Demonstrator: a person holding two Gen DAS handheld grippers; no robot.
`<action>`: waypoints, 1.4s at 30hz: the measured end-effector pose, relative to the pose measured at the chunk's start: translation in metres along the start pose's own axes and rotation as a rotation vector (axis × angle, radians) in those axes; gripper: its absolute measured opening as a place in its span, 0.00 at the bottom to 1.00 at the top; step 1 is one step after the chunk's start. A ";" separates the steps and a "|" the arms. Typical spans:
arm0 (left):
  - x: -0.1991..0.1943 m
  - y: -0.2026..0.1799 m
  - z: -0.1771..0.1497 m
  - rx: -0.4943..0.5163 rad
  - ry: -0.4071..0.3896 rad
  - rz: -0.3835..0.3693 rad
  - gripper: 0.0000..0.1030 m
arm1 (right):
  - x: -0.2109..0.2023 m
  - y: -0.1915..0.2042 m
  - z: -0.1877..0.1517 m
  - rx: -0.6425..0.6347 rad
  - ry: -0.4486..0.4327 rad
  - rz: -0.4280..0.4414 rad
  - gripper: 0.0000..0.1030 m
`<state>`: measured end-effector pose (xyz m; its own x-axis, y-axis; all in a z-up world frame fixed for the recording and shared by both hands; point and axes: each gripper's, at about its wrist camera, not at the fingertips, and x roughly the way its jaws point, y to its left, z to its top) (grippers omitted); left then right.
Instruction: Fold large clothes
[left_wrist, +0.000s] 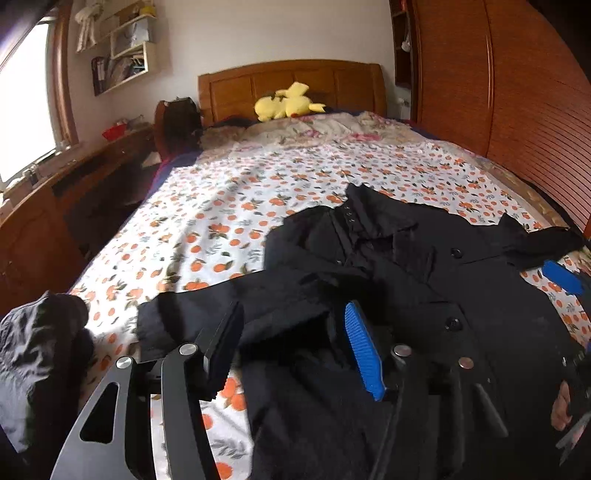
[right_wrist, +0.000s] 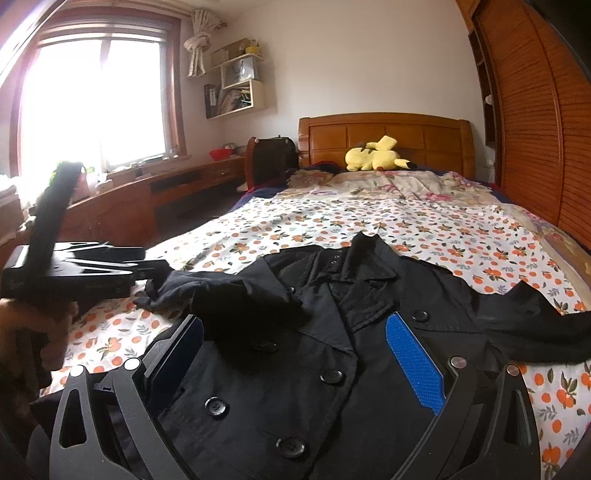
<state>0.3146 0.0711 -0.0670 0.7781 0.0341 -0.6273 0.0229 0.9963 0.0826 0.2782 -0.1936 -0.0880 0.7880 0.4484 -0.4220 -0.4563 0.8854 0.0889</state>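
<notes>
A black double-breasted coat lies face up on the orange-print bedsheet, collar toward the headboard. Its left sleeve is folded across the chest. My left gripper is open, its jaws on either side of a fold of that sleeve. In the right wrist view the coat fills the foreground and the sleeve lies over its chest. My right gripper is open above the buttoned front and holds nothing. The left gripper shows at the left, by the sleeve end. The right sleeve stretches out to the right.
A yellow plush toy lies by the wooden headboard, with a floral quilt below it. A dark crumpled garment sits at the bed's near left edge. A wooden desk runs under the window. A slatted wardrobe stands to the right.
</notes>
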 end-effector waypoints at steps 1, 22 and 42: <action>-0.003 0.008 -0.002 -0.019 0.002 0.001 0.58 | 0.002 0.002 0.000 -0.001 0.004 0.004 0.93; 0.099 0.155 -0.047 -0.234 0.233 0.170 0.65 | 0.035 0.027 -0.012 -0.046 0.065 0.041 0.93; 0.137 0.151 -0.044 -0.187 0.314 0.185 0.14 | 0.038 0.030 -0.018 -0.070 0.094 0.048 0.93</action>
<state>0.3967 0.2300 -0.1743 0.5285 0.2078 -0.8231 -0.2369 0.9672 0.0921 0.2868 -0.1520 -0.1176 0.7236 0.4742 -0.5016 -0.5232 0.8508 0.0495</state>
